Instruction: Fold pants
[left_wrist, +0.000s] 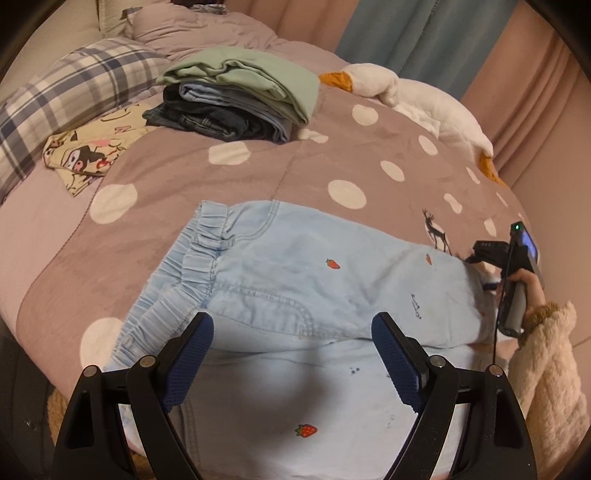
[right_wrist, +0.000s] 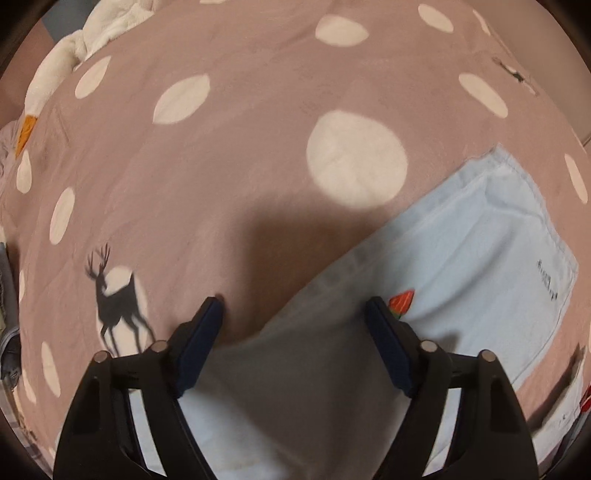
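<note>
Light blue pants (left_wrist: 280, 280) with small strawberry prints lie on the pink dotted blanket (left_wrist: 258, 173), elastic waistband to the left, legs running right. My left gripper (left_wrist: 291, 325) is open and empty, hovering above the seat of the pants. My right gripper (left_wrist: 476, 258) shows at the right end of the pants, held in a hand. In the right wrist view the right gripper (right_wrist: 293, 306) is open low over the edge of a pant leg (right_wrist: 461, 266), its left finger (right_wrist: 207, 325) over the blanket (right_wrist: 221, 147). Nothing is held.
A stack of folded clothes (left_wrist: 236, 99) sits at the back of the bed. A cartoon-print cloth (left_wrist: 88, 151) and a plaid pillow (left_wrist: 70, 96) lie at the left. A white plush goose (left_wrist: 417, 99) lies at the back right. Curtains hang behind.
</note>
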